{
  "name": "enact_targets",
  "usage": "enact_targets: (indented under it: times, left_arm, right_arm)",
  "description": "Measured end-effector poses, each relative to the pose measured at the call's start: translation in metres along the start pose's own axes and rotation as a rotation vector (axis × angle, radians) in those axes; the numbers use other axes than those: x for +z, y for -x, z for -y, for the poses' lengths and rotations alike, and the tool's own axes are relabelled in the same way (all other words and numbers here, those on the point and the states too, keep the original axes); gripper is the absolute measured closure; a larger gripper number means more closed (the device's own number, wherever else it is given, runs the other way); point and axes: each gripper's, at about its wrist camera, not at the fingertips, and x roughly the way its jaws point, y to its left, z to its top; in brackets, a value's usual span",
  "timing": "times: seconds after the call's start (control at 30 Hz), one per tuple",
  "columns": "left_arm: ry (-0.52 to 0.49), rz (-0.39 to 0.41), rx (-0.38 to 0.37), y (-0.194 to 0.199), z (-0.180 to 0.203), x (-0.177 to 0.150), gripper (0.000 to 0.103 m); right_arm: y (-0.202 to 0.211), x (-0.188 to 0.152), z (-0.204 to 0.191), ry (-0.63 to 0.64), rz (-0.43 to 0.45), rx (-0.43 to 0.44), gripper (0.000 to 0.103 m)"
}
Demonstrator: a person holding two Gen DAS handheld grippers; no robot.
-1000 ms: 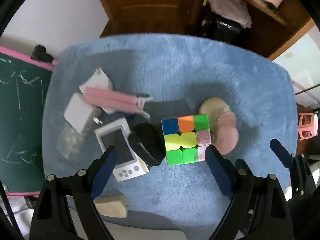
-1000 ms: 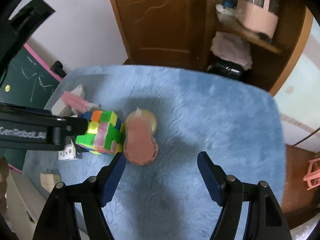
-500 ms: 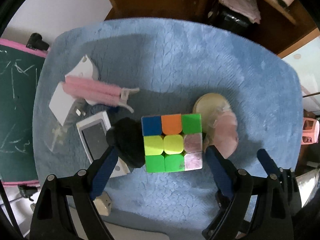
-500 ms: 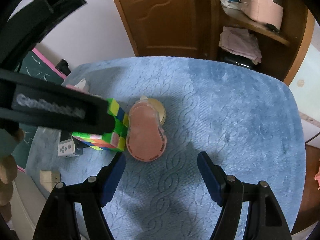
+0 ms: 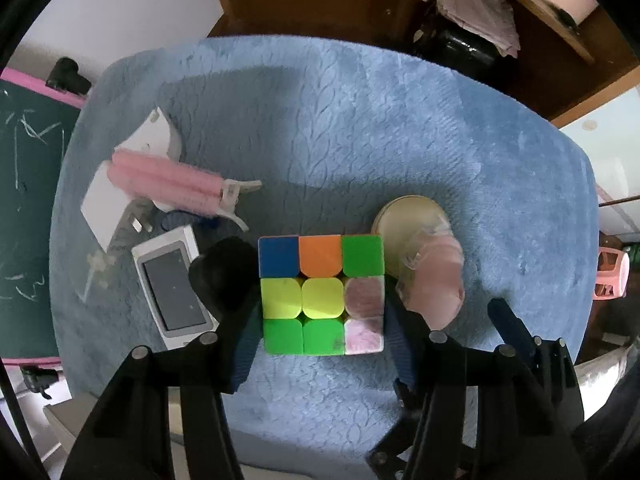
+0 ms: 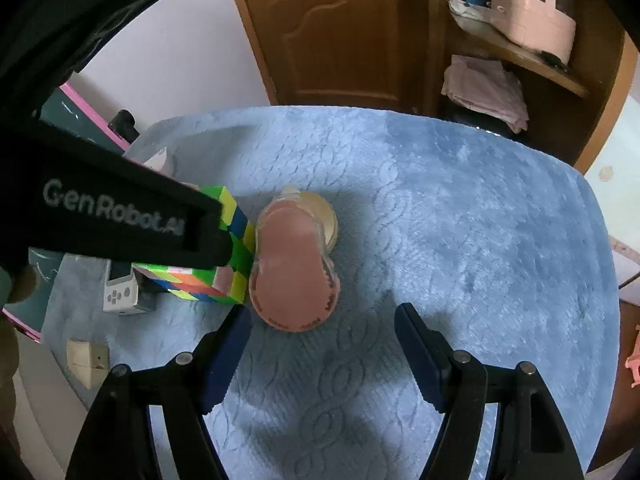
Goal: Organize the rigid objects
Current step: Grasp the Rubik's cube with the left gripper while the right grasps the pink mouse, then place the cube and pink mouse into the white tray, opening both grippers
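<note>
Progress judged early: nothing is looking sorted yet, and one pick is only starting. Left gripper [image 5: 322, 340] is straddling the puzzle cube [image 5: 322, 294], its blue pads sitting at the cube's left and right faces; whether they are pressing or only flanking, I cannot tell. Cube is resting on the blue cloth [image 5: 360, 140], near centre, with the pink-lidded jar [image 6: 294, 272] lying on its side just right of it, apparently touching. Right gripper [image 6: 322, 342] is hovering spread and empty, near side of the jar.

Left cluster is sitting loose and overlapping: black object [image 5: 222, 276] against the cube's left face, white handheld device [image 5: 172, 288], pink hair clip [image 5: 176, 184], white charger plug [image 5: 106, 204]. Small beige block [image 6: 88, 362] is lying off the cloth at the near-left edge. All of these are awaiting placement, by my reading.
</note>
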Motion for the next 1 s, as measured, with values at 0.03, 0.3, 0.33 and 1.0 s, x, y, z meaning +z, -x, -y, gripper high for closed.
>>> enact_targets:
  times: [0.03,0.3,0.33,1.0]
  left_arm:
    - [0.014,-0.009,-0.010,-0.003,-0.002,0.001,0.042]
    - [0.062,-0.008,-0.060,-0.011,-0.008,0.005,0.043]
    - [0.060,-0.003,-0.060,-0.010,-0.009,0.004,0.043]
    - [-0.056,0.181,-0.064,0.127,-0.061,-0.068,0.043]
  right_arm:
    - [-0.001,0.001,-0.001,0.001,0.004,-0.001,0.028]
    - [-0.014,0.008,-0.002,-0.044,0.024,0.023,0.028]
    - [-0.016,0.008,-0.002,-0.053,0.024,0.021,0.028]
    - [0.052,-0.010,-0.014,-0.106,0.033,0.095,0.053]
